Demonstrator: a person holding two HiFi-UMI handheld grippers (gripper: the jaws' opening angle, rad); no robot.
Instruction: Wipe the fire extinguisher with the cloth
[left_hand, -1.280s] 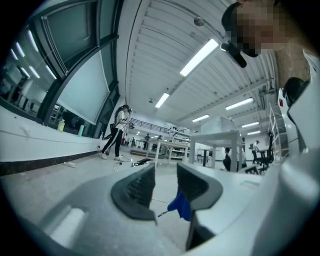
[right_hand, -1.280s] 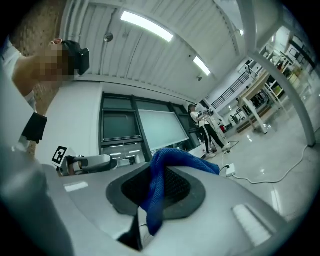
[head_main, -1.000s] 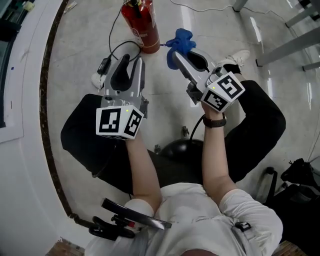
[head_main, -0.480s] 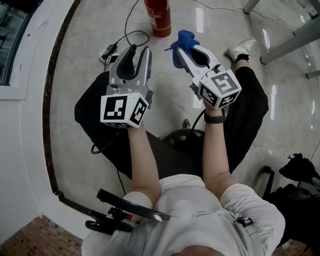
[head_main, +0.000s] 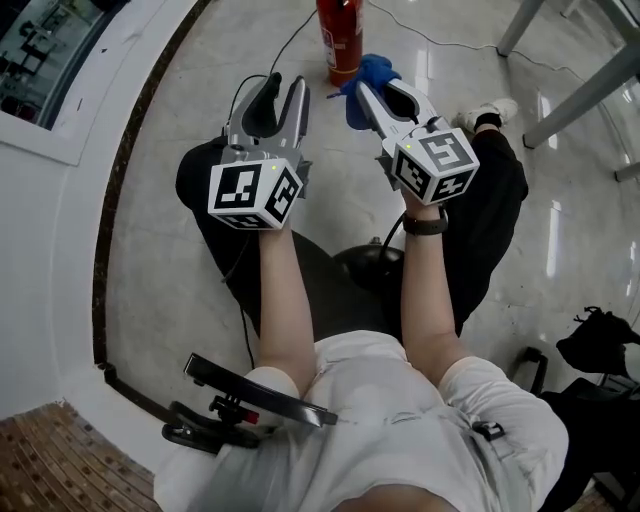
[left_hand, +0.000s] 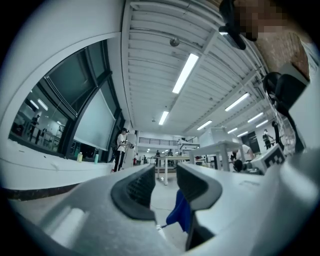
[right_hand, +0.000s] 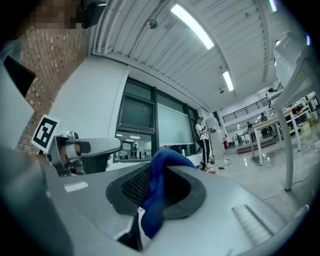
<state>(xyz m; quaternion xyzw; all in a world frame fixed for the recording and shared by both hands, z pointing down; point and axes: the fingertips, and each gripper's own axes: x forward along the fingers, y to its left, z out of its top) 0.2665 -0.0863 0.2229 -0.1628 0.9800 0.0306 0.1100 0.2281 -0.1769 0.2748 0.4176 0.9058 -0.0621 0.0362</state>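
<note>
Left gripper (head_main: 283, 88), grey moulded plastic with ribbed black pads (left_hand: 137, 192), holds its jaws a narrow gap apart with nothing between them. Just beyond its tips and a little to the right stands the fire extinguisher (head_main: 340, 35), a smooth red cylinder. It is upright on the glossy pale stone floor (head_main: 150, 260), with its long axis vertical. In the head view its base lies nearest the grippers and the frame edge cuts off its top. Right beside that base is the cloth (head_main: 372, 72), a blue, coarse-woven fabric; whether the two touch cannot be told. The cloth is bunched and clamped in the right gripper (head_main: 368, 95), with one fold humped above the jaws and the rest trailing below.
</note>
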